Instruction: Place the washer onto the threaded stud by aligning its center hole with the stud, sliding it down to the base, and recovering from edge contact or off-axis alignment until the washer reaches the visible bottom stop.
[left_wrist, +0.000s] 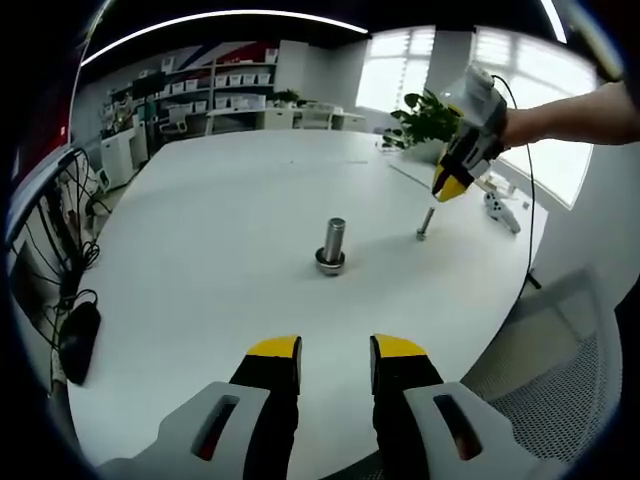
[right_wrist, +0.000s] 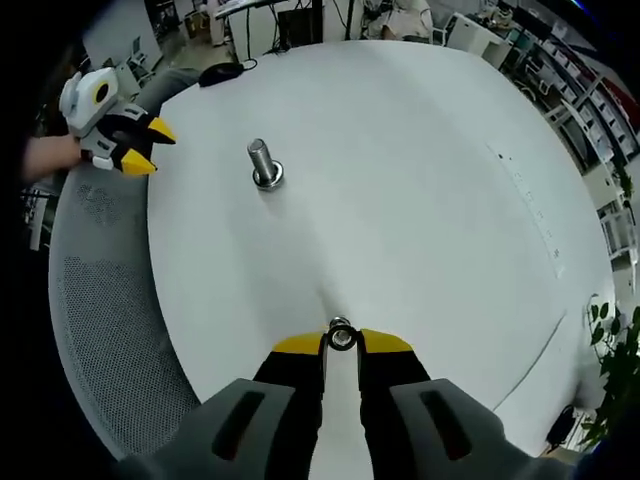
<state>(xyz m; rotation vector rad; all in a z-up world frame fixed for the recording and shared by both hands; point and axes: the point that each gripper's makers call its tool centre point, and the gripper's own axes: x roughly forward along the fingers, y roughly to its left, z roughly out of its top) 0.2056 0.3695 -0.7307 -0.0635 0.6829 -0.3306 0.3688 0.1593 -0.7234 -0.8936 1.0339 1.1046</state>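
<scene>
Worked over a round white table (left_wrist: 220, 200). Left gripper (left_wrist: 336, 352) kept low at the near edge, yellow-tipped jaws set wide apart, nothing between them. In the right gripper view, saw it (right_wrist: 152, 148) at the far left, over the table's rim, beside a grey mesh chair (right_wrist: 100, 300).

Right gripper (right_wrist: 341, 345) held with jaws narrow, pinched on a small silver metal washer (right_wrist: 341, 336), its dark centre hole facing the camera. From the left gripper view, found that gripper (left_wrist: 450, 188) raised above the table on the right, carried by a bare forearm.

Just below it, noted a slim grey metal pin (left_wrist: 425, 223) standing upright on the table; could not tell from the right gripper view whether the washer touched it.

Nearer the table's middle, saw a thick grey threaded metal stud (left_wrist: 332, 240) upright on a ring-like base, well apart from both grippers (right_wrist: 264, 163).

Off to one side, spotted a black computer mouse (left_wrist: 78, 340) on the edge.
</scene>
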